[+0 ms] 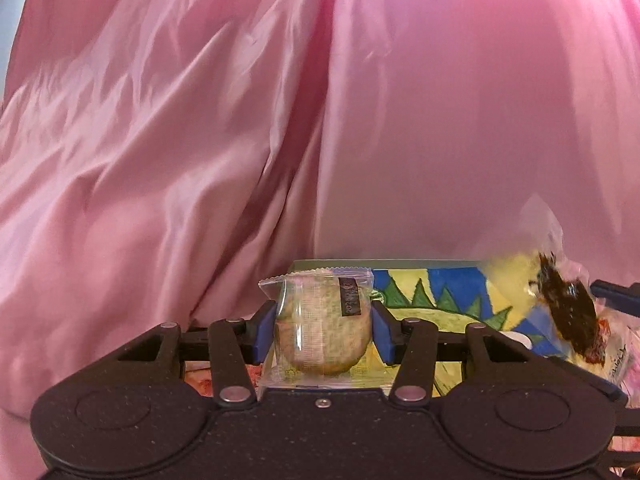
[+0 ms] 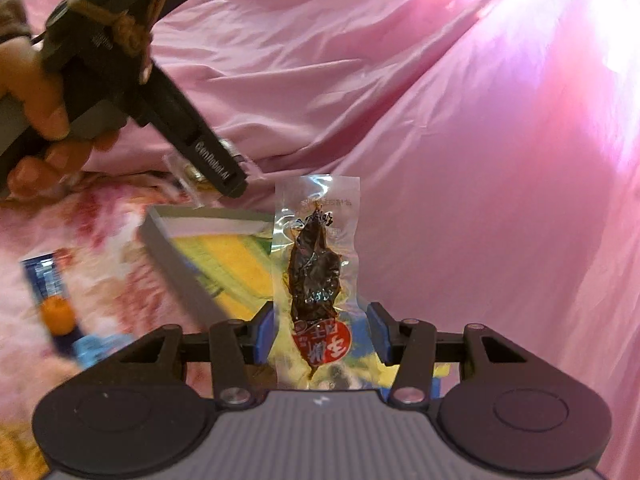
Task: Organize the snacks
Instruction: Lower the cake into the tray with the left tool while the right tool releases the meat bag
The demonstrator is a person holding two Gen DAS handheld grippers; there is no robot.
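Observation:
My left gripper is shut on a round pale cookie in a clear wrapper, held upright above a box with a blue, yellow and green painted bottom. My right gripper is shut on a clear pouch of dark dried meat with a red label, held upright over the same box. That pouch also shows at the right of the left wrist view. The left gripper body, held by a hand, shows at the upper left of the right wrist view.
Pink satin cloth fills the background in both views. A floral pink cloth lies under the box. A blue snack packet with an orange picture lies left of the box. The box has a grey rim.

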